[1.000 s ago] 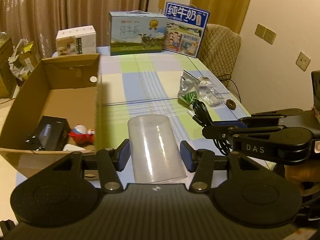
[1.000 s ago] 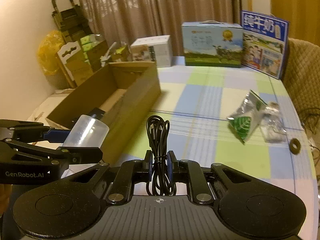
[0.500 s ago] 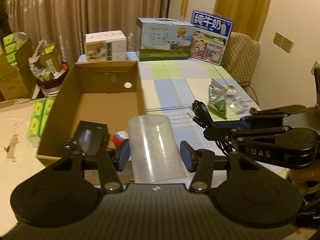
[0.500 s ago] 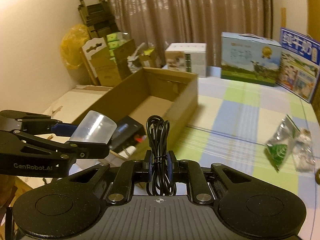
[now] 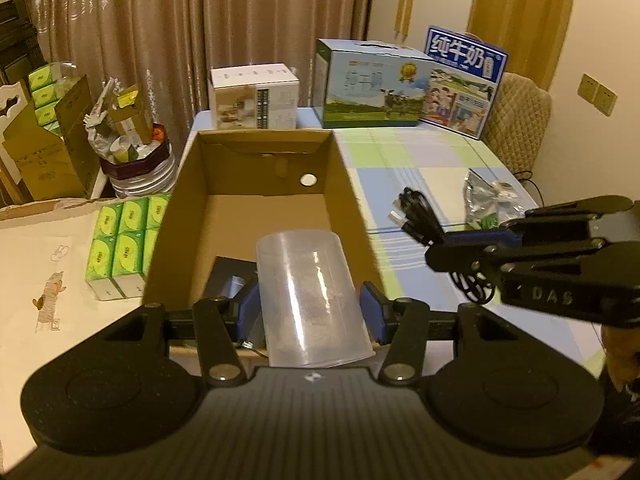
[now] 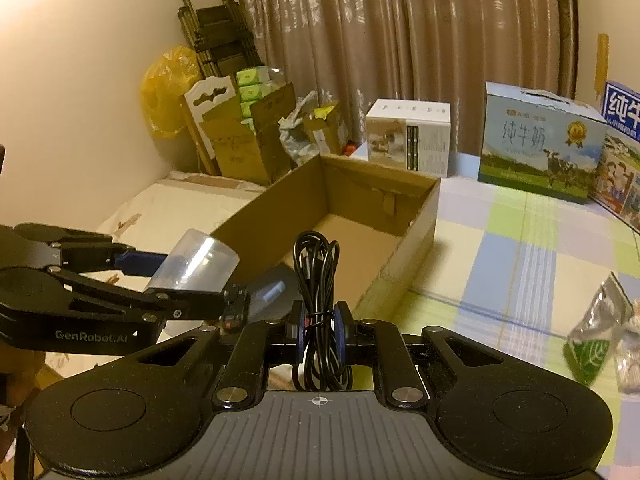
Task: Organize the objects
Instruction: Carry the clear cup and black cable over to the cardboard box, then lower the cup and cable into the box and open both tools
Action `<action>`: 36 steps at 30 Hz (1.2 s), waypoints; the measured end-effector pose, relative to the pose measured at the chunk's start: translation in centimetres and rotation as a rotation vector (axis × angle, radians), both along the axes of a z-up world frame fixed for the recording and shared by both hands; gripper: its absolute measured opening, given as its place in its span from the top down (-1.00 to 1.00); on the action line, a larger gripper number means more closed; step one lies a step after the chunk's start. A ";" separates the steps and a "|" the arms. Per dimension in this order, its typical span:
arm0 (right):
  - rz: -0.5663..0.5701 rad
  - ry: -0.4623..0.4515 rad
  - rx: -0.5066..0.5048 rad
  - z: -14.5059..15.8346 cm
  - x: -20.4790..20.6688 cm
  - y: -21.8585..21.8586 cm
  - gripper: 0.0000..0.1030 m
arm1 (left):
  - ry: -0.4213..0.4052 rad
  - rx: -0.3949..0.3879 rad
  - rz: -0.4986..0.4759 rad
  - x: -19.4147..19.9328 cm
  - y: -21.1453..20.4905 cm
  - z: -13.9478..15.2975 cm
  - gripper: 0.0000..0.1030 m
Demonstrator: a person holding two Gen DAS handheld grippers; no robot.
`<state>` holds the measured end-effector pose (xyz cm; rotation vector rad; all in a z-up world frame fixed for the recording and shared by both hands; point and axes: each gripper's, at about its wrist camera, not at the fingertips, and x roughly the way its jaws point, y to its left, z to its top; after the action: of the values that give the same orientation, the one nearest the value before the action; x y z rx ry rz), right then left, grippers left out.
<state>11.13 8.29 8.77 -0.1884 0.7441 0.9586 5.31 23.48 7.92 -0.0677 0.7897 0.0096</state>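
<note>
Cardboard box (image 5: 352, 204) sits open-topped at the left edge of the checked table (image 5: 408, 160), the largest item in either view. Only the left wrist view looks down into it, showing a bare floor with a black device (image 5: 230, 280) at the near end. That view alone also takes in the green tissue packs (image 5: 120, 240) stacked beside the box, off the table. The right wrist view shows the box from its right side, plus a white carton (image 6: 408, 140) and milk cartons (image 6: 540, 148) behind it.

The clear plastic cup (image 5: 312, 300) is clamped between the blue pads of the left gripper (image 5: 310, 310), held above the box's near end. The right gripper (image 6: 320, 330) has its jaws closed tight on a bundled black cable (image 6: 318, 280), held beside the box's near corner. A green foil packet (image 6: 596, 336) lies on the table, well right of the box.
</note>
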 end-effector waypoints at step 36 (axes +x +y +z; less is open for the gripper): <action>-0.029 0.059 0.019 -1.1 3.0 3.7 0.78 | 0.014 -0.016 0.073 3.4 5.1 -1.7 -0.45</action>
<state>14.17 12.04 7.67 -0.1328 0.7894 0.9471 8.76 28.58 6.20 -0.1121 0.8008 0.0728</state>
